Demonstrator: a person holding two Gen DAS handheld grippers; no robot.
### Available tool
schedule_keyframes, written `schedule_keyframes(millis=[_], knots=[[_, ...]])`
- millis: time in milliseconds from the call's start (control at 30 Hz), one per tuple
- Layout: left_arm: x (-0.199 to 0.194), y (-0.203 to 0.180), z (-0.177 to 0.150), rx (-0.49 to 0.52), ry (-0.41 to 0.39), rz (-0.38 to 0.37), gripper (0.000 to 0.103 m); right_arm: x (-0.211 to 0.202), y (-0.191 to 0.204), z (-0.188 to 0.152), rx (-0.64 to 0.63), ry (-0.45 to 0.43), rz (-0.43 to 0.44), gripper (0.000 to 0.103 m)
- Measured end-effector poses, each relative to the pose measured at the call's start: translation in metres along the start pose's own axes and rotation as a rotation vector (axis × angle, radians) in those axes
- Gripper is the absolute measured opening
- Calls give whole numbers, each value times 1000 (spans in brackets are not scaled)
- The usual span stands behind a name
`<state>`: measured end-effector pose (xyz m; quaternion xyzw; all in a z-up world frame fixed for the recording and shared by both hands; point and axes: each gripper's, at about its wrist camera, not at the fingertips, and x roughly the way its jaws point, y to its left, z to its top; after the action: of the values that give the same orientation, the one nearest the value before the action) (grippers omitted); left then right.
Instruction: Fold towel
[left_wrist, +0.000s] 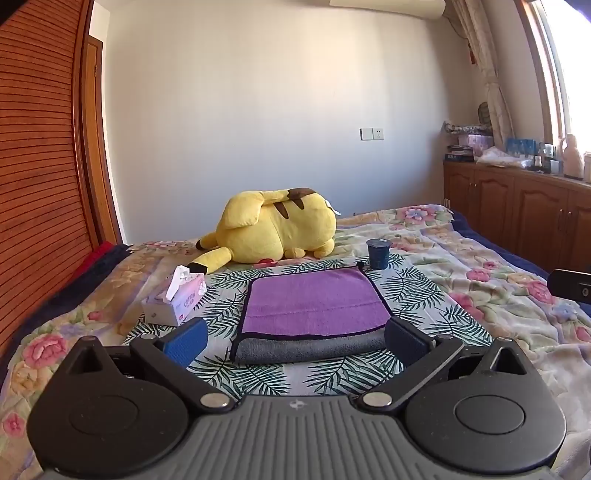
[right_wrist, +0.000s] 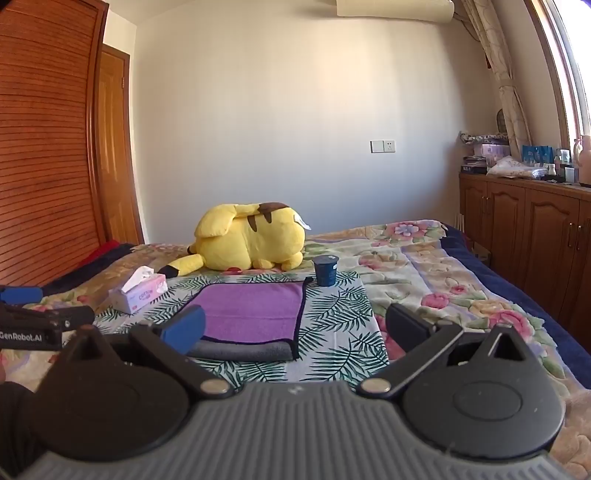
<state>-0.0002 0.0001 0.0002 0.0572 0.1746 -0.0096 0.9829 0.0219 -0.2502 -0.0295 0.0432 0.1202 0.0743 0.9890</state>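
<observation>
A purple towel (left_wrist: 314, 299) with a dark border and a grey underside lies folded on the leaf-print cloth on the bed; it also shows in the right wrist view (right_wrist: 255, 310). Its grey folded edge faces me. My left gripper (left_wrist: 295, 339) is open, its fingers spread just in front of that near edge, empty. My right gripper (right_wrist: 295, 328) is open and empty, hovering over the cloth to the right of the towel. The left gripper's side shows at the left edge of the right wrist view (right_wrist: 33, 325).
A tissue box (left_wrist: 175, 301) lies left of the towel. A dark blue cup (left_wrist: 377, 253) stands behind its far right corner. A yellow plush toy (left_wrist: 273, 232) lies further back. A wooden wardrobe (left_wrist: 37, 184) stands left, wooden cabinets (left_wrist: 517, 218) right of the bed.
</observation>
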Motion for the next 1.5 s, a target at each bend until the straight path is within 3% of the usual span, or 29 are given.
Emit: schedule_keyframes(millis=[1500], knots=[[-2,3,3,12,-8,6,87,0,-3,-1,-3,7,-4,103]])
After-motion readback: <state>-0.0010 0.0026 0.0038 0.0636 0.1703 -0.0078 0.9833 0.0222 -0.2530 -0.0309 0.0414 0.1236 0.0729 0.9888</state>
